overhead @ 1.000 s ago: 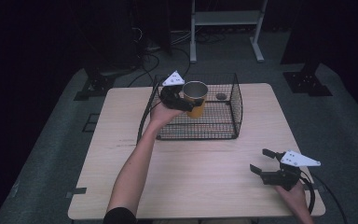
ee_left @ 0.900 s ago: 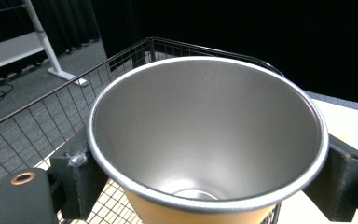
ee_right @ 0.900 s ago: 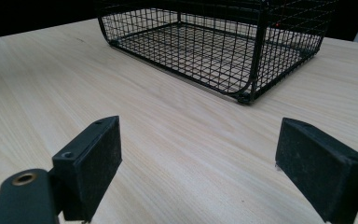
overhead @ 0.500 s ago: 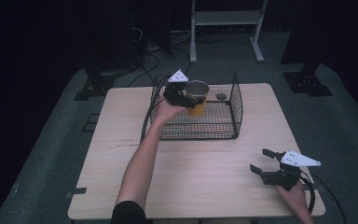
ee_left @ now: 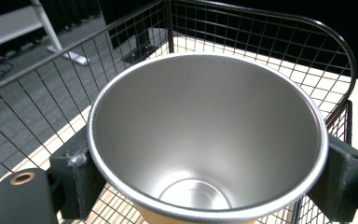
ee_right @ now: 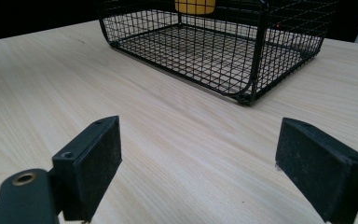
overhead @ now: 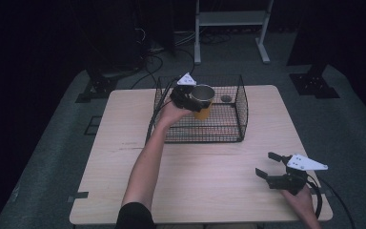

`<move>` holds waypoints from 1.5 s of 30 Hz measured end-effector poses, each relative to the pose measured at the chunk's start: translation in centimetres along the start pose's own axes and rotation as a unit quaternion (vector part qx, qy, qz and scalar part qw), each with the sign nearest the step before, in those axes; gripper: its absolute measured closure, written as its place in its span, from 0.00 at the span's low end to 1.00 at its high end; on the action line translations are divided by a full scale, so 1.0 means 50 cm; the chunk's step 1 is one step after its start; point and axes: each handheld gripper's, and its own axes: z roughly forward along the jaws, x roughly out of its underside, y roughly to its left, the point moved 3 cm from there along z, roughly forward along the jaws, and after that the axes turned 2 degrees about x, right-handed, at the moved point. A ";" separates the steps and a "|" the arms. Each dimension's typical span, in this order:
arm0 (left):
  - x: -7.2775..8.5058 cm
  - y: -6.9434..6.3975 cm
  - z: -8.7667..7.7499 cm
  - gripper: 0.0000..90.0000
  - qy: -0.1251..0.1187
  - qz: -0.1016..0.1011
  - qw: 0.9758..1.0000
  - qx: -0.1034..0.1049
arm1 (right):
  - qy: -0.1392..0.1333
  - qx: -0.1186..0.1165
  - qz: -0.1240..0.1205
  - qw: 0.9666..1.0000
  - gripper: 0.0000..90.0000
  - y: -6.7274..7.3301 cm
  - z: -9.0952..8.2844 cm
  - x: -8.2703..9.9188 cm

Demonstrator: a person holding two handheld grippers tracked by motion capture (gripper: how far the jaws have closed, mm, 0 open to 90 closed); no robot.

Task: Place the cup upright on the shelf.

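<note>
High view and both gripper views of one moment. My left gripper (overhead: 194,97) is closed on a metal tumbler (overhead: 202,98), its two jaws pressing the outer wall on opposite sides just below the rolled rim, as the left gripper view shows (ee_left: 205,140). The tumbler has a brushed steel interior and a yellow outer wall; it is upright, empty, and held above the floor of the black wire basket (overhead: 240,107), toward the basket's far left part. Whether its base touches the mesh cannot be told. A small dark round object (overhead: 226,98) lies on the basket floor to the tumbler's right, apart from it. My right gripper (overhead: 269,164) rests near the table's (overhead: 124,157) near right corner, well apart from the basket, its jaws spread wide with nothing between them; its own view looks across bare wood toward the basket (ee_right: 256,65). Handling, as I judge it: the tumbler is rigid and light, will not deform under the jaws, but its smooth tapered wall is slippery, so a grip low on the taper could slide upward. The hold just under the rim, where the wall is widest and the lip gives a stop, is the sound one; it should be set down gently, since steel on wire can skid or tip.
</note>
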 end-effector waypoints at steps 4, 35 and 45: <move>0.006 0.000 0.012 0.15 0.006 -0.001 1.000 0.004 | 0.000 -0.001 0.000 1.000 0.15 0.000 0.000 0.000; 0.060 0.014 0.060 0.13 0.083 -0.028 0.995 0.038 | -0.004 -0.006 0.006 1.000 0.15 -0.002 -0.002 0.000; 0.057 0.012 0.061 0.08 0.086 -0.021 0.996 0.027 | -0.005 -0.006 0.006 1.000 0.15 -0.002 -0.002 0.000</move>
